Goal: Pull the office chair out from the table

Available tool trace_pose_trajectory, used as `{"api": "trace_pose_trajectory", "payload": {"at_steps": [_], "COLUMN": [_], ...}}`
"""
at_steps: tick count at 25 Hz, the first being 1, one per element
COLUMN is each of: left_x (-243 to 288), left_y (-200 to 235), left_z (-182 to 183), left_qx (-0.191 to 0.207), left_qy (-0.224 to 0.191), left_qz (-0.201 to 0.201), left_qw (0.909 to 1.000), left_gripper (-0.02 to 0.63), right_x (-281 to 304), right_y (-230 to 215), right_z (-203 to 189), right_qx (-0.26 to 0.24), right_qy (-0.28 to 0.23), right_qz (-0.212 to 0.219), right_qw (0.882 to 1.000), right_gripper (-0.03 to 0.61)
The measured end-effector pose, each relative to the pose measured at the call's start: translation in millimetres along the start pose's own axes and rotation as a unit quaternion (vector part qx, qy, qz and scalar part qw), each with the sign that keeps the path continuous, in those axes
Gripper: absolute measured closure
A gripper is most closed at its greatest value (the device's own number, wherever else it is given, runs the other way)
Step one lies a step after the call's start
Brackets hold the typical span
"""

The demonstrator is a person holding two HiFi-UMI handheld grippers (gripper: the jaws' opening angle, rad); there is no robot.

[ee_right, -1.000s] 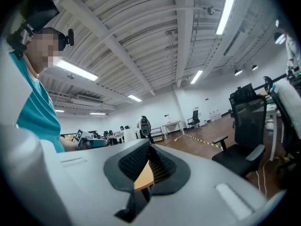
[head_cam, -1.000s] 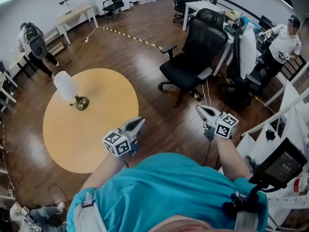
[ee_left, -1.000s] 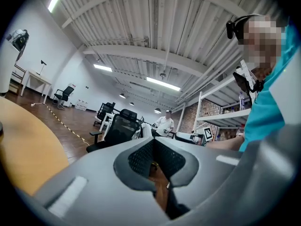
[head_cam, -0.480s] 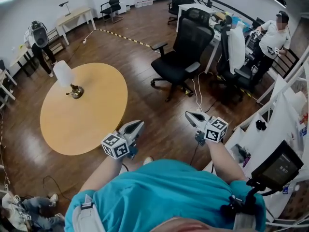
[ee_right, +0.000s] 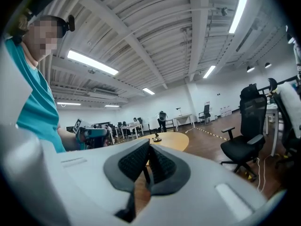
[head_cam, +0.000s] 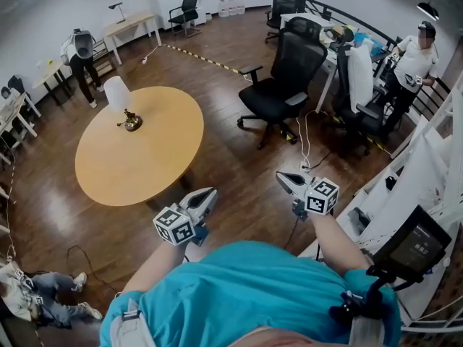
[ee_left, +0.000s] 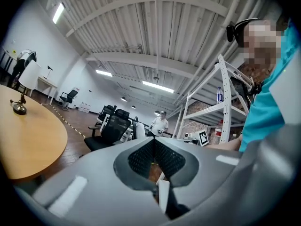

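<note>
The black office chair [head_cam: 283,78] stands on the wood floor, a little out from the white desk [head_cam: 323,31] behind it. It also shows in the left gripper view [ee_left: 111,130] and the right gripper view [ee_right: 246,126]. My left gripper [head_cam: 209,193] and right gripper [head_cam: 281,176] are held in front of my body, well short of the chair. Both are shut with nothing between the jaws. In the left gripper view the pads meet at the left gripper [ee_left: 153,144]. The right gripper [ee_right: 147,149] likewise shows its pads together.
A round yellow table [head_cam: 141,150] with a lamp [head_cam: 119,98] stands at the left. A second chair with a white cover [head_cam: 359,74] and a person [head_cam: 412,55] are at the desk. Cables [head_cam: 304,142] lie on the floor. A white rack [head_cam: 434,172] stands at the right.
The whole view has shifted as I move across the floor. Both grippers sit lower in the picture, still shut and empty. The chair has stayed where it was.
</note>
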State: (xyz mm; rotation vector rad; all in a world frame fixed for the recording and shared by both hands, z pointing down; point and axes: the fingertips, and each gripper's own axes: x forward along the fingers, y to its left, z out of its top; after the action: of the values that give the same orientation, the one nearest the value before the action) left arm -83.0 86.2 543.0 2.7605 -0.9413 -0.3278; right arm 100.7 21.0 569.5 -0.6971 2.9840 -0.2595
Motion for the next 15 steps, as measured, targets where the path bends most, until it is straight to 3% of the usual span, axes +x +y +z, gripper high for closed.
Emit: {"api": "trace_pose_trajectory", "payload": {"at_steps": [6, 9, 12, 15], "left_x": [-86.0, -145.7, -198.0, -226.7], "left_y": [-28.4, -42.2, -48.9, -52.0], "left_z": [20.4, 26.4, 28.6, 13.6], "left_qx": [-0.001, -0.002, 0.014, 0.0], "left_qy": [-0.01, 0.001, 0.011, 0.01], "left_qz": [0.007, 0.008, 0.012, 0.037], "left_qw": [0.9999, 1.0, 0.9998, 0.9993], "left_gripper": [0.588, 0.588, 0.588, 0.588], "right_x": [14.6, 38.7, 60.3, 62.6], "right_y": [79.2, 140.2, 187.4, 204.5], "right_z": [8.5, 3.4, -12.2, -34.7], "right_qx": [0.003, 0.005, 0.014, 0.018], "right_qy": [-0.009, -0.021, -0.02, -0.005], "right_qz": [-0.005, 0.005, 0.02, 0.033], "right_qw": [1.0, 1.0, 1.0, 0.999], "right_gripper": [0.575, 0.575, 0.575, 0.575]}}
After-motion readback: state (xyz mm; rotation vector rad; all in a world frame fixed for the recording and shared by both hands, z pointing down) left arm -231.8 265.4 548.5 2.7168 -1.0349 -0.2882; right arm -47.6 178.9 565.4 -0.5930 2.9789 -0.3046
